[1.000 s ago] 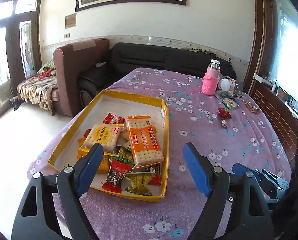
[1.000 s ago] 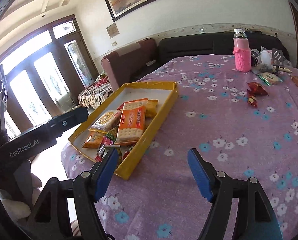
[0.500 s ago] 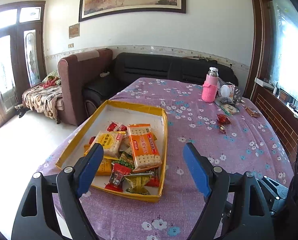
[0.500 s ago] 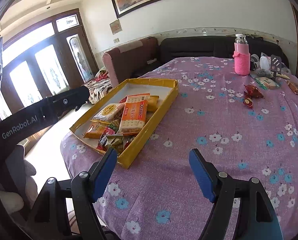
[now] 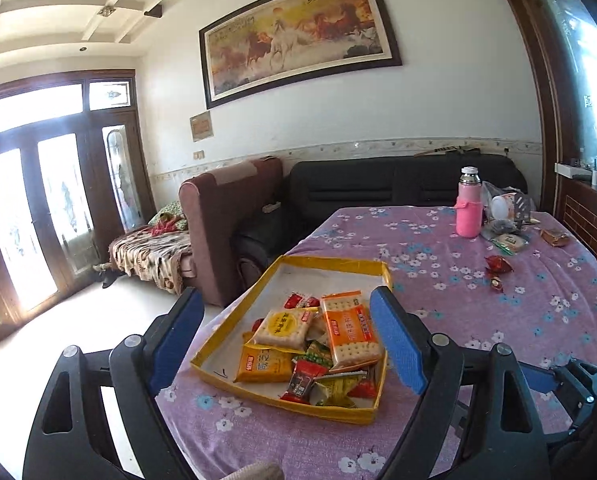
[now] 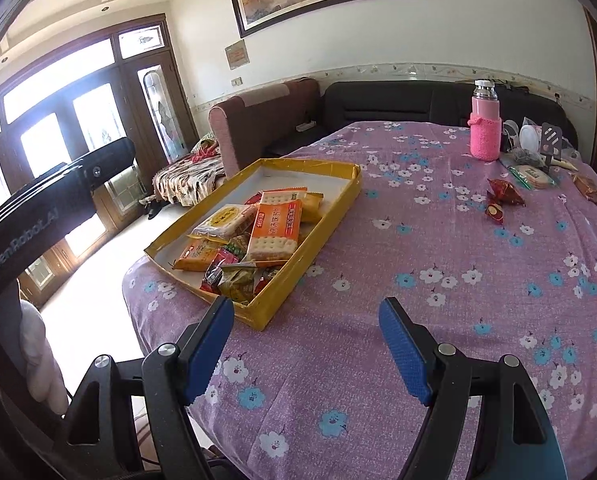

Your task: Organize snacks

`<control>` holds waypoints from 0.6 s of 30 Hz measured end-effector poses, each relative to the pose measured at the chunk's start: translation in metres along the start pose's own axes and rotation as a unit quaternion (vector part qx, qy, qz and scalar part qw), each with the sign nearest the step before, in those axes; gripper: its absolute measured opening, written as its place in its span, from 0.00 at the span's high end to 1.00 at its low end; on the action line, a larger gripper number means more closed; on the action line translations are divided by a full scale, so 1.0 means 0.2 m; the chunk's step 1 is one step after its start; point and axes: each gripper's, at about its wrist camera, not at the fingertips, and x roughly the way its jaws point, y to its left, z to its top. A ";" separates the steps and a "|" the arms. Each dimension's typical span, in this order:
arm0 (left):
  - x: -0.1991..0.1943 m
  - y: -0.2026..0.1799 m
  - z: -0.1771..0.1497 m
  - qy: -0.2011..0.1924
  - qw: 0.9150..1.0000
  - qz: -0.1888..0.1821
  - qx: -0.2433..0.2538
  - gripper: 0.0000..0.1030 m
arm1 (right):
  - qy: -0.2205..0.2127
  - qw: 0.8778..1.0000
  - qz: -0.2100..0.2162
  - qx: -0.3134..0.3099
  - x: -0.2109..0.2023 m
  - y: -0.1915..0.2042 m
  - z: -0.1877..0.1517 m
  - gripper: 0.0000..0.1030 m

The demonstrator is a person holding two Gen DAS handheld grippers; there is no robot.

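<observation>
Left wrist view: your left gripper (image 5: pixel 286 342) tipped up and backed off, jaws just widened a touch — spread, nothing between them. Snacks sat in the yellow tray (image 5: pixel 330 265) on the desk (image 5: pixel 538 320); pack print unreadable.

Right wrist view: right gripper (image 6: pixel 304 350) jaws spread, empty. "GenRobot.AI" on the left gripper body. Red wrappers (image 6: pixel 504 192) lay loose — likely next.

"GenRobot.AI" on left gripper (image 6: pixel 54 208) (white lettering)

The right gripper (image 6: pixel 306 344) hangs over the purple flowered tablecloth (image 6: pixel 438 300), its 2 blue fingers (image 6: pixel 402 356) wide apart with nothing between them. A yellow tray (image 6: pixel 330 224) of snack packs sits ahead on the left. A pink bottle (image 6: pixel 485 128) stands far back.
</observation>
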 end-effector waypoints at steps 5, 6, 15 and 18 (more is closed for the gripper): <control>0.04 0.00 -0.01 0.026 0.999 -0.026 -0.016 0.15 | -0.003 1.000 -0.011 -0.014 -0.01 0.02 -0.01 0.24; 0.05 0.01 -0.01 0.031 0.999 -0.027 -0.021 0.15 | -0.004 1.000 -0.014 -0.018 -0.01 0.03 -0.01 0.23; 0.19 0.08 -0.10 0.101 0.990 -0.053 -0.079 0.14 | 0.003 0.999 -0.022 -0.034 0.03 0.04 -0.03 0.21; 0.21 0.10 -0.12 0.109 0.988 -0.060 -0.091 0.14 | 0.007 0.999 -0.022 -0.039 0.04 0.05 -0.04 0.21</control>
